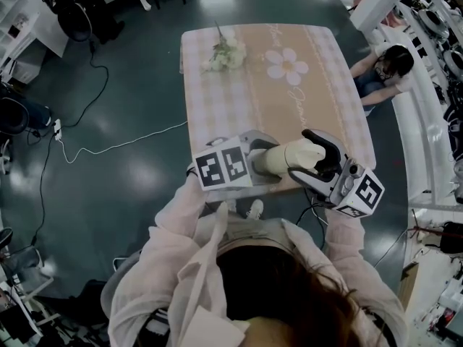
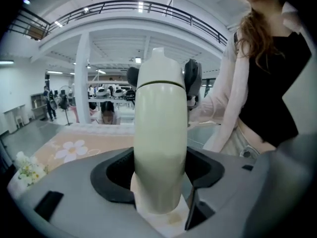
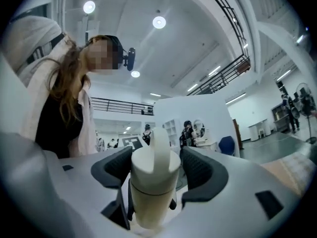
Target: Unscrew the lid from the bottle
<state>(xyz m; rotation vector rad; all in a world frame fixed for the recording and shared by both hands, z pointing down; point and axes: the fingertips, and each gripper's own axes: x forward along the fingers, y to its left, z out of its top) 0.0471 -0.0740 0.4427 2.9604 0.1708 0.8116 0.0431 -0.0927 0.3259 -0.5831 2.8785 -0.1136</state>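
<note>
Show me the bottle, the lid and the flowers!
bottle (image 2: 161,152): left gripper view, middle of its pale body.
lid (image 3: 154,171): right gripper view, front of its side wall.
flowers (image 1: 226,55): head view, the white blossoms on the table's far end.

Here's the bottle, held level over the near edge of the table. The left gripper clamps its cream body, and the right gripper has black jaws round the lid. White flowers lie at the table's far left. A person crouches just beside its right side, and a white cable trails on the floor off its left.
</note>
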